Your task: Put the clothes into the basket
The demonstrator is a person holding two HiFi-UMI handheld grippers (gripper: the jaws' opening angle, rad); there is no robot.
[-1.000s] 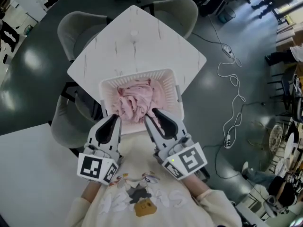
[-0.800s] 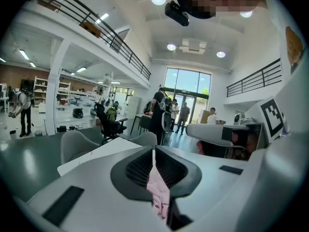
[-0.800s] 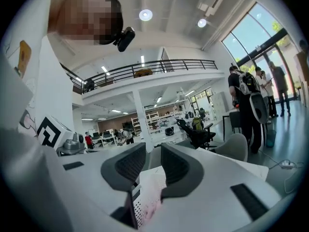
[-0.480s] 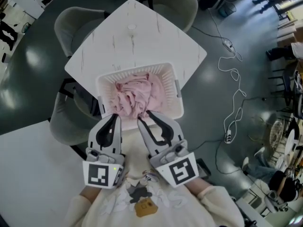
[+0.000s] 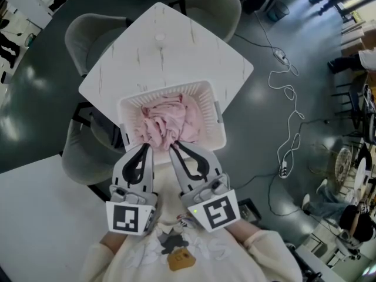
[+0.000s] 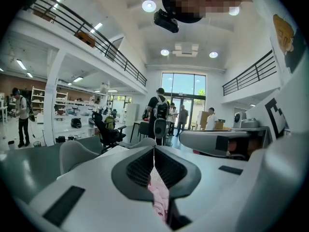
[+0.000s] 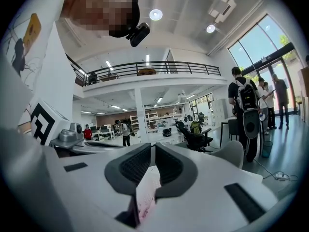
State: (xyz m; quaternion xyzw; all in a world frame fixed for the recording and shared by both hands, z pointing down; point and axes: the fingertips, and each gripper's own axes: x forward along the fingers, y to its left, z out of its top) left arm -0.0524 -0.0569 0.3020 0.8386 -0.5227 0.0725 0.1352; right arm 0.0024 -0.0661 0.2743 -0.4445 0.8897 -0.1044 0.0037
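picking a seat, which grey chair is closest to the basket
The chair at the head view's lower left, just beside the basket; the other two stand at the table's far sides.

Crumpled pale pink clothes (image 5: 167, 122) lie heaped inside a white rectangular basket (image 5: 208, 113) with slatted walls, filling its middle. The basket stands upright at the near edge of a white table (image 5: 164, 46).

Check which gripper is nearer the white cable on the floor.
Right. The right gripper is at the near rim of the basket, on the side toward the white cable; the left gripper is beside it, farther away.
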